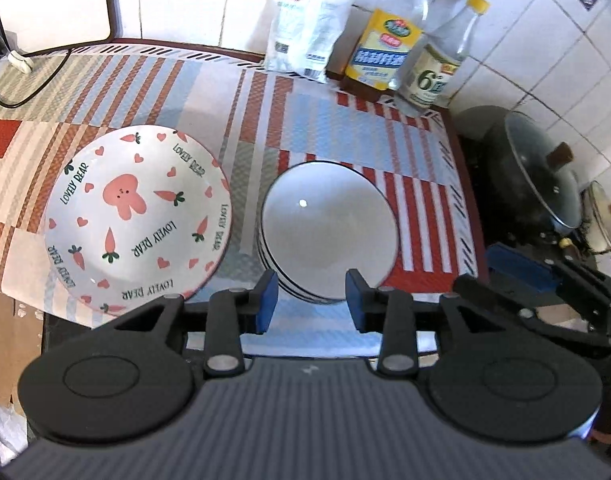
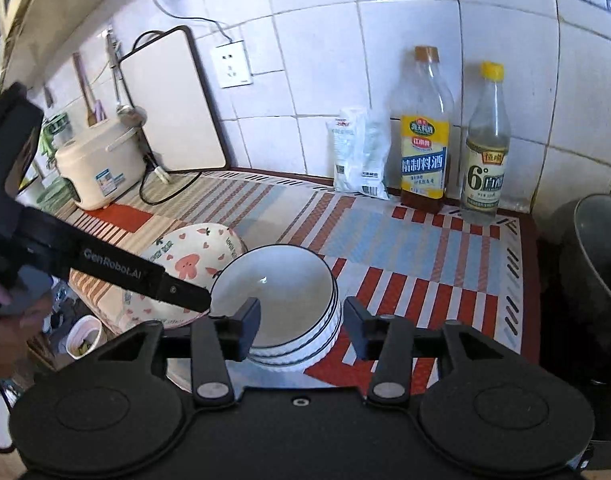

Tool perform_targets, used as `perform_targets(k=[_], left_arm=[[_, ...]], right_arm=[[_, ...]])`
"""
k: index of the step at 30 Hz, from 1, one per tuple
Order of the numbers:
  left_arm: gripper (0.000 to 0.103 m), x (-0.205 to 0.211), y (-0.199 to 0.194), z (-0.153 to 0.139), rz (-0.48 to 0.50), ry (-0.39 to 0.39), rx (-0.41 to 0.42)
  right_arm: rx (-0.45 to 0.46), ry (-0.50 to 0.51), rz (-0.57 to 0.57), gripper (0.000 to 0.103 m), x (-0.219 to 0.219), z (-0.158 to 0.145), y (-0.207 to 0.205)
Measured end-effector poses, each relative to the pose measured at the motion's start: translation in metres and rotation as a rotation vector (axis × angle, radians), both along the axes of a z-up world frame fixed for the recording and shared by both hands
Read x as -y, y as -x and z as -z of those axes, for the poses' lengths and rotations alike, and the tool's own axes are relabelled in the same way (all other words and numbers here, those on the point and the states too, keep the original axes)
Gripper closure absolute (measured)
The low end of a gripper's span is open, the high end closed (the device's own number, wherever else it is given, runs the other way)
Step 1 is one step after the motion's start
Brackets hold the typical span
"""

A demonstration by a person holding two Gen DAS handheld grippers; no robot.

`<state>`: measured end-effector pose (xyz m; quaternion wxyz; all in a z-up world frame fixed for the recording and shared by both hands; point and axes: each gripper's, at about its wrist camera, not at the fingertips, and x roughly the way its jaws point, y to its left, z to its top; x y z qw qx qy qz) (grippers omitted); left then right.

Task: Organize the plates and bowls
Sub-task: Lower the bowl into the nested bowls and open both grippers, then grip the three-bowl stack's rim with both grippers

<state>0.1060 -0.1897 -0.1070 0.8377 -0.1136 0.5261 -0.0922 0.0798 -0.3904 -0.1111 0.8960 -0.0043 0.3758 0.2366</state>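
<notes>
A stack of white bowls with dark rims point(image 1: 327, 236) point(image 2: 281, 300) stands on the striped mat near the counter's front edge. To its left stands a white bowl printed with pink rabbits, carrots and "LOVELY BEAR" point(image 1: 137, 216) point(image 2: 185, 260). My left gripper point(image 1: 311, 300) is open and empty, hovering just in front of the stack. My right gripper point(image 2: 301, 328) is open and empty, its jaws either side of the stack's near right rim. The left gripper's body point(image 2: 105, 268) crosses the right wrist view at left, over the printed bowl.
Two bottles point(image 2: 425, 148) point(image 2: 485, 152) and a white packet point(image 2: 359, 156) stand against the tiled back wall. A black pot with a glass lid point(image 1: 541, 176) sits on the stove at right. A rice cooker point(image 2: 99, 164) and a white board point(image 2: 173, 100) stand at back left.
</notes>
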Motion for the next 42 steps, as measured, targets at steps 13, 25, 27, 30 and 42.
perform_targets(k=[13, 25, 27, 30, 42], left_arm=[[0.054, -0.006, 0.046, -0.006, 0.098, -0.022, 0.123], [0.032, -0.022, 0.074, 0.027, 0.168, -0.001, 0.256], [0.027, -0.023, 0.076, 0.031, 0.181, 0.016, 0.292], [0.019, -0.025, 0.074, 0.036, 0.168, 0.054, 0.323], [0.017, -0.035, 0.02, 0.084, -0.017, 0.308, 0.148]], right_arm=[[0.019, 0.027, 0.03, 0.037, -0.019, -0.001, 0.047], [0.015, 0.094, 0.109, 0.028, -0.057, 0.042, 0.081], [0.024, 0.11, 0.112, 0.025, -0.06, 0.056, 0.08], [0.061, 0.121, 0.13, 0.014, -0.06, 0.078, 0.078], [0.101, 0.077, 0.196, 0.012, -0.061, 0.146, 0.031]])
